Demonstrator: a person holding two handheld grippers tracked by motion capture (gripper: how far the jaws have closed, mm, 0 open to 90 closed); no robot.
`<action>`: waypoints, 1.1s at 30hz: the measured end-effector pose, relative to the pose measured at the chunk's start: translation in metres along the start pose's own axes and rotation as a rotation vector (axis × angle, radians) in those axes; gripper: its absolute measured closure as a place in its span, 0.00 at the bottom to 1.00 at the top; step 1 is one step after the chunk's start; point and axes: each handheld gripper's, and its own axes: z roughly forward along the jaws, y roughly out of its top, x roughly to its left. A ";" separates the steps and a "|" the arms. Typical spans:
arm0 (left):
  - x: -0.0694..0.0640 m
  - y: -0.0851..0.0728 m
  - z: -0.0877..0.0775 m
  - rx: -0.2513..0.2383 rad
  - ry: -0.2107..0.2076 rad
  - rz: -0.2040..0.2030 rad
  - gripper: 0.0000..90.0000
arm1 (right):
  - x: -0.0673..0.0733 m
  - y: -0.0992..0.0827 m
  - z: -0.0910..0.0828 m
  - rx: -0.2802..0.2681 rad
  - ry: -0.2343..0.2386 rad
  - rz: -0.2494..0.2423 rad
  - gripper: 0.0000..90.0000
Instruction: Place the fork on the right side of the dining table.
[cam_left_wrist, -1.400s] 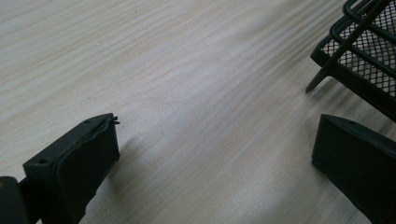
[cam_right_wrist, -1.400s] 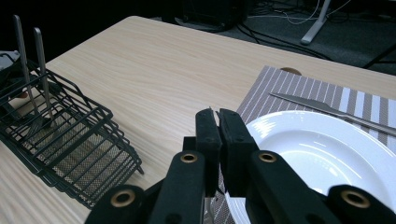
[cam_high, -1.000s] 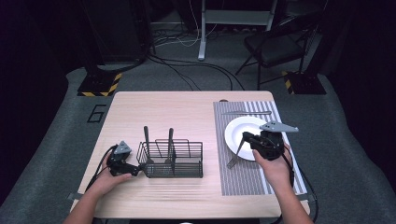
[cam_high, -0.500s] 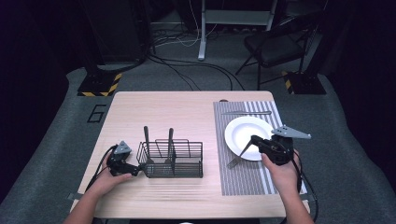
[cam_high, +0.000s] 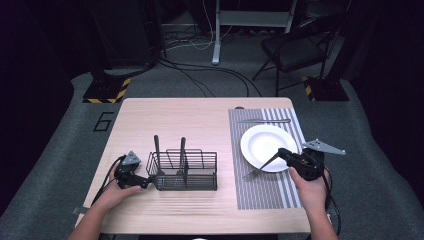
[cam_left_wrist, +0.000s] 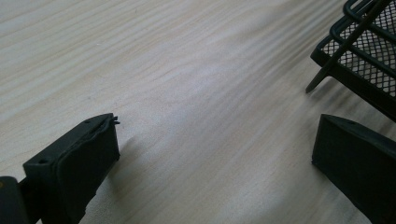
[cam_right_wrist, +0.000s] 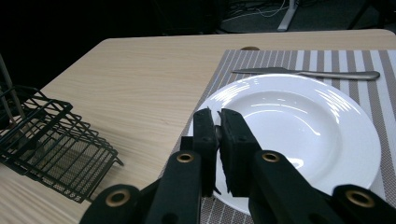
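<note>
1. Two tongs: the right tongs (cam_high: 264, 165) are clamped tight on a thin utensil (cam_high: 251, 173), whose tip is on the mat (cam_high: 265, 192) left of the plate (cam_high: 270, 137), near the desk's right edge. The left tongs (cam_high: 144, 182) gape empty by the basket (cam_high: 200, 170).
2. Lay the utensil flat before letting go.
3. One plate, one knife (cam_high: 263, 120), two handles (cam_high: 156, 150) in the basket.

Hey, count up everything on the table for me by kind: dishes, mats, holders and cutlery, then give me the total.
White round plate: 1
Grey striped placemat: 1
Black wire mesh caddy: 1
Cutlery: 4, namely two dark handles standing in the caddy, a silver knife on the placemat, and a thin metal utensil gripped by the right gripper
Total: 7
</note>
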 end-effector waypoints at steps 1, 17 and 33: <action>0.000 0.000 0.000 0.000 0.000 0.000 0.00 | 0.000 0.000 0.000 0.000 0.000 0.000 0.94; 0.000 0.000 0.000 0.000 0.000 -0.004 0.00 | -0.030 -0.021 -0.006 -0.017 -0.020 0.096 0.93; 0.000 0.000 0.000 0.000 0.000 -0.004 0.00 | -0.046 -0.042 -0.012 -0.034 -0.043 0.183 0.91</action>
